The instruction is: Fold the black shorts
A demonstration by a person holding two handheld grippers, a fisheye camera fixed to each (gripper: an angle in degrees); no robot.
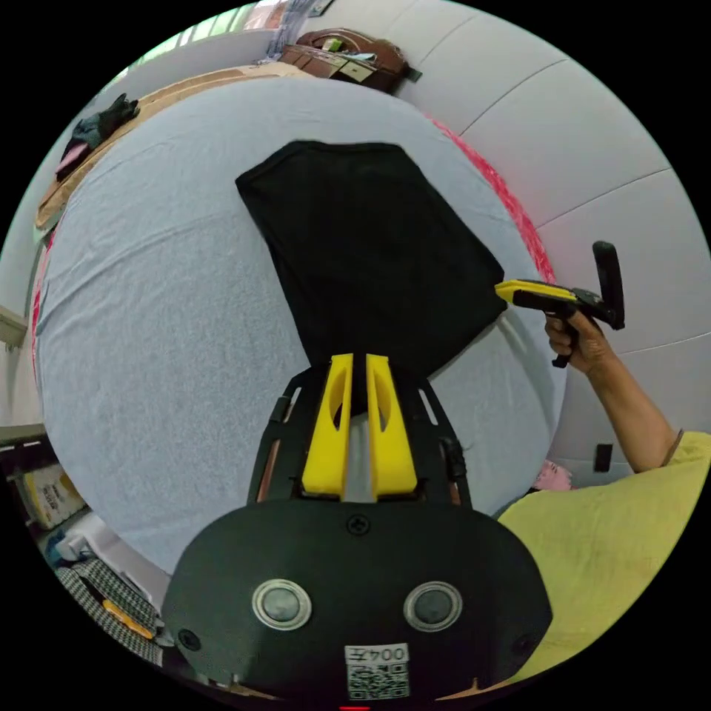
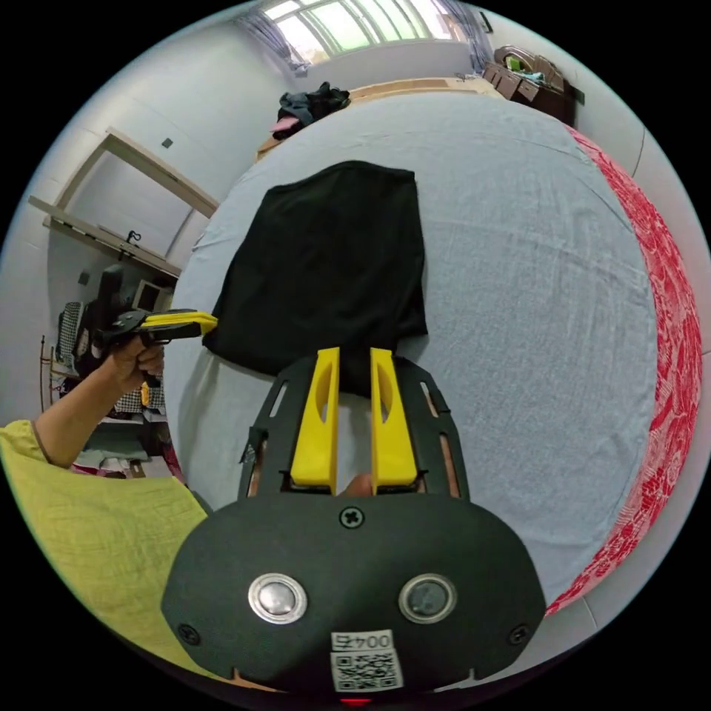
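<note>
A bed (image 1: 148, 333) with a pale blue sheet carries the black shorts (image 1: 370, 252), lying flat as a folded panel. The left gripper (image 1: 358, 363) and the right gripper (image 2: 354, 355) each have their jaws nearly closed over the shorts' near edge; actual grip cannot be told.

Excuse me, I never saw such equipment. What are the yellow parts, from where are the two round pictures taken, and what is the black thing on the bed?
A person holds a hand tool in each hand, each with two yellow jaws and its own fisheye camera. The left gripper view looks over the left gripper; the right gripper appears there at the side. The right gripper view looks over the right gripper. The black shorts, already folded flat, lie on a pale blue sheet. Each gripper seems to pinch one near corner of the shorts, jaws nearly closed.
</note>
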